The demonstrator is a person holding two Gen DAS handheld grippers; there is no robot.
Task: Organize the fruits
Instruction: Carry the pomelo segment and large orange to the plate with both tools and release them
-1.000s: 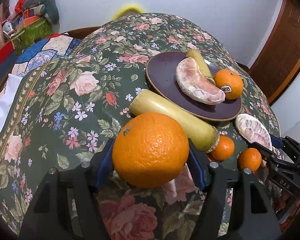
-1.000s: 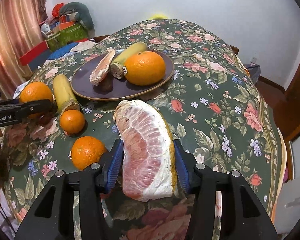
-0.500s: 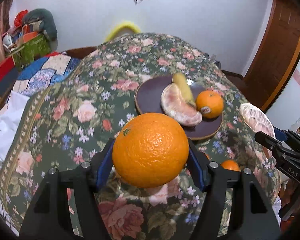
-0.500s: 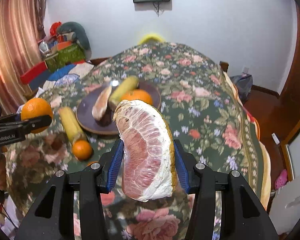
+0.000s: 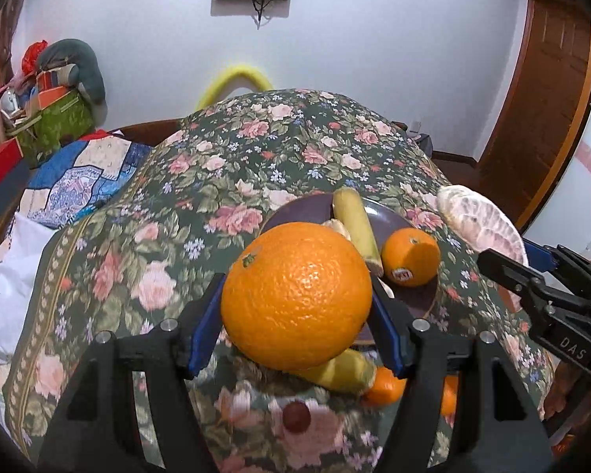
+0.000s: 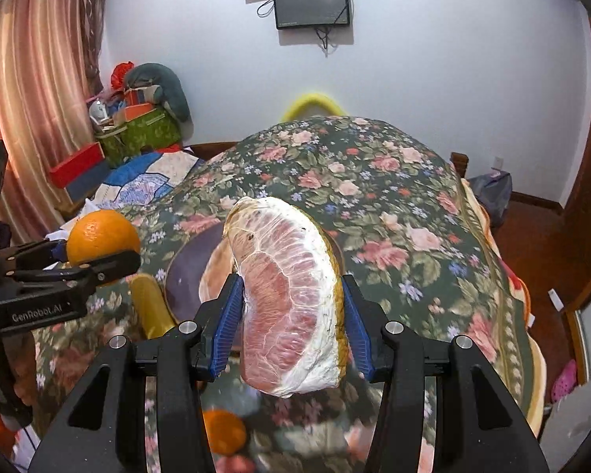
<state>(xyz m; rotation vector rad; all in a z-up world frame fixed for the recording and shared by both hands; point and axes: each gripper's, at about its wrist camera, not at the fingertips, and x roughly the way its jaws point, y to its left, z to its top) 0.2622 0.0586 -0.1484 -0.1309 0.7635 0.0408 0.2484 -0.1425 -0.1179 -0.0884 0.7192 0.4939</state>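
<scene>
Our left gripper [image 5: 297, 303] jaws clamp the big orange [image 5: 295, 295] above the counter [image 5: 138, 244]; the right gripper [image 6: 291, 315] grips a pomelo wedge [image 6: 287, 303] (peeled), plate [image 5: 413, 299] seemingly at one o'clock.

Soft even indoor light, strong fisheye bending with dark vignetted corners, blurred tablecloth [image 5: 256, 414] along bottom edge

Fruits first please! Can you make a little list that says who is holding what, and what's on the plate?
left gripper: holds the big orange in its fingers, lifted
right gripper: holds the peeled pomelo piece, lifted
plate: small orange, banana, another pomelo piece, mostly hidden
tablecloth: second banana, two small oranges, partly hidden
</scene>
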